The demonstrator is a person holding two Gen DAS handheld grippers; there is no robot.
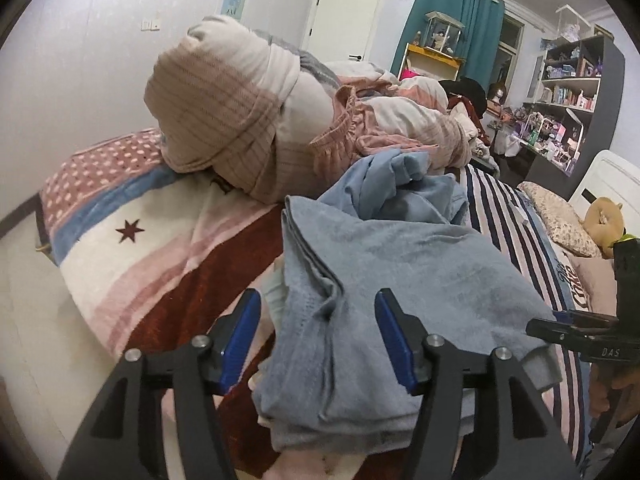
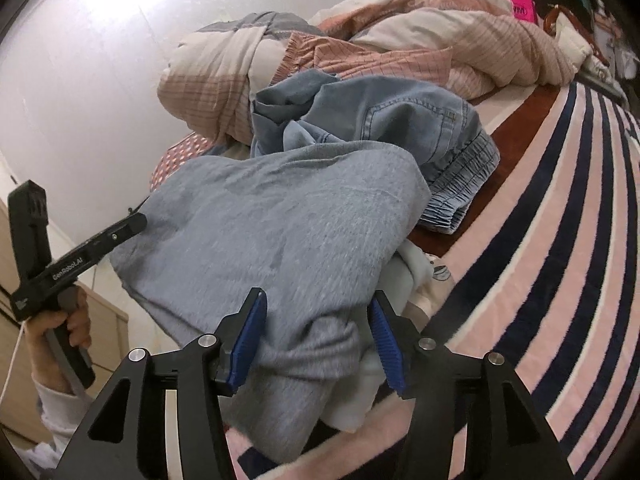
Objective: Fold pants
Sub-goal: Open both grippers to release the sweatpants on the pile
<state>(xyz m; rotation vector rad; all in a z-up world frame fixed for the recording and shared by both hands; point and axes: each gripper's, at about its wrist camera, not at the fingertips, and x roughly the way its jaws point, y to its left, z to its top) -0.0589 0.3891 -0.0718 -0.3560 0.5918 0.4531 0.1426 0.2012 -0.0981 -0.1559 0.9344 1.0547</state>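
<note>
Grey folded pants (image 1: 400,272) (image 2: 280,220) lie in a stack on the striped blanket (image 1: 160,240) (image 2: 560,240). My left gripper (image 1: 316,336) stands open over the near left part of the stack; the grey cloth lies between the blue pads, which do not pinch it. My right gripper (image 2: 318,340) is open too, its jaws astride the near right corner of the pants. Each gripper shows in the other's view: the right gripper (image 1: 576,328) at the far right, the left gripper (image 2: 120,228) with its tip at the pants' left edge, held by a hand (image 2: 60,328).
Blue denim shorts (image 1: 400,184) (image 2: 380,120) lie crumpled just behind the pants, and a pale garment (image 2: 400,280) peeks out beneath them. A rolled pink-and-white duvet (image 1: 224,108) (image 2: 440,28) fills the bed's far side. Crowded shelves (image 1: 572,92), a plush toy (image 1: 604,216) and a wooden cabinet (image 2: 104,320) stand around.
</note>
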